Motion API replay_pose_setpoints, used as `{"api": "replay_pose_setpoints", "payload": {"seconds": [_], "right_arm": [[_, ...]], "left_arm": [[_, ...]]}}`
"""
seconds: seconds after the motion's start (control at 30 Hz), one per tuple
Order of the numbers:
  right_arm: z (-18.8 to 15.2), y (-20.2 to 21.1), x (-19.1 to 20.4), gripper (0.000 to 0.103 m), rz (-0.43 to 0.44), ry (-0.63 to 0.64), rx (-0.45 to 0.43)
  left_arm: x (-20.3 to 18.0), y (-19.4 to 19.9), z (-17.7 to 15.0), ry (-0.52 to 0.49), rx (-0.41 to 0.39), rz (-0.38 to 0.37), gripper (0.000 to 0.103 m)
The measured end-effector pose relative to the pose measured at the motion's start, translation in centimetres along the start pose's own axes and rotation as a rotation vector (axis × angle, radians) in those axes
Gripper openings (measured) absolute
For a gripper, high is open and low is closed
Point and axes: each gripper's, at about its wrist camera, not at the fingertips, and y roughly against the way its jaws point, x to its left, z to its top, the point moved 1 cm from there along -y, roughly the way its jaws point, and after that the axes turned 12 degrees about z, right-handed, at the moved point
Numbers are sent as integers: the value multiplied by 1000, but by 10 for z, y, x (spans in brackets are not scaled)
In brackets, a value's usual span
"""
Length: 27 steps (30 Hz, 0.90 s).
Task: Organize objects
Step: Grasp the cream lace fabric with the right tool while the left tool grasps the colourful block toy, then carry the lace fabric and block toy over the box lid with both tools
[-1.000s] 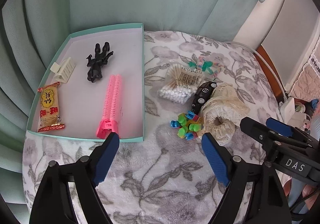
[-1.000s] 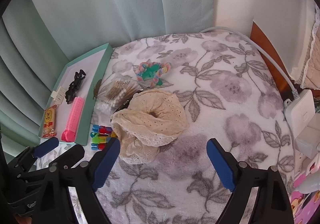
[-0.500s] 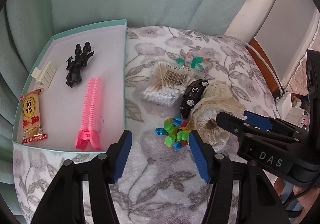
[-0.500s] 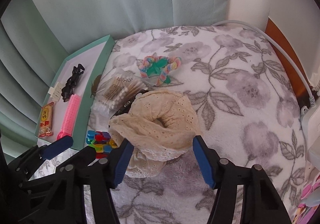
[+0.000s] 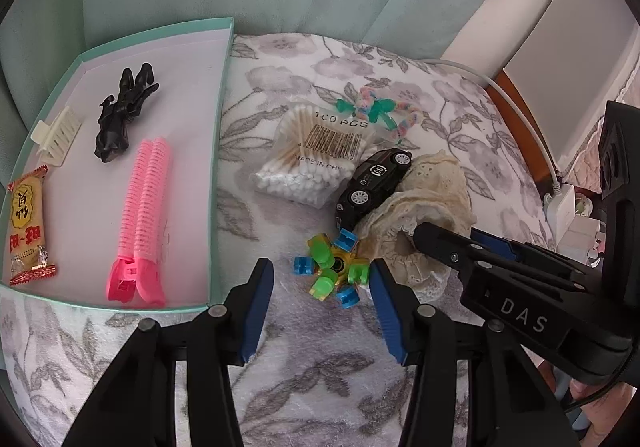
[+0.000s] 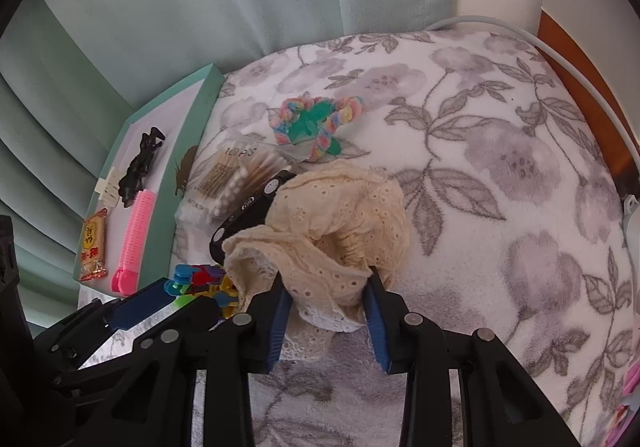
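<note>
- The right hand-held gripper (image 6: 326,297) points steeply down at the cream lace scrunchie (image 6: 332,215), which lies on the flower-patterned blanket (image 6: 500,151). Its jaws have just been closing, and the near fold of the lace now sits between the 2 blue pads (image 6: 376,311), which appear to touch it on both sides: a pinch just forming, I'd say.
- The left hand-held gripper (image 5: 320,303) also tilts steeply down, straight in front of the colourful spinner toy (image 5: 330,267). Its jaws have just been closing too, yet they stand spread with the toy beyond the tips, not between them.
- Each target lies dead ahead of its own gripper, so neither hand needs to cross. The 2 grippers are close side by side.
- The teal tray (image 5: 218,127) lies to the left, nearer the left hand, and already holds a pink hair clip (image 5: 140,219), a black claw clip (image 5: 120,115), a cream clip (image 5: 56,135) and a snack packet (image 5: 26,223).
- A black toy car (image 5: 372,179), a cotton swab bag (image 5: 312,159) and a pastel hair tie (image 5: 380,107) are on the blanket, not yet in the tray.
</note>
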Motion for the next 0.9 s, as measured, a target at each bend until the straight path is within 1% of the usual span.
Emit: {"api": "replay_pose_setpoints", "payload": {"seconds": [0.07,0.23,0.3,0.9], "right_arm": [[-1,-2,1,37,-6,6,0],[-2,-2,1,37,-7,7,-3],[-2,-3,2,37,-9,12,-1],[1,-3,1,37,-24,11,6]], "left_arm": [[-1,-4,-1,1,10,0,46],[-1,-7,-1,6,16,-6,43],[-2,-8,-1,-1,19,-9,38],[0,-6,-3,4,22,7,38]]}}
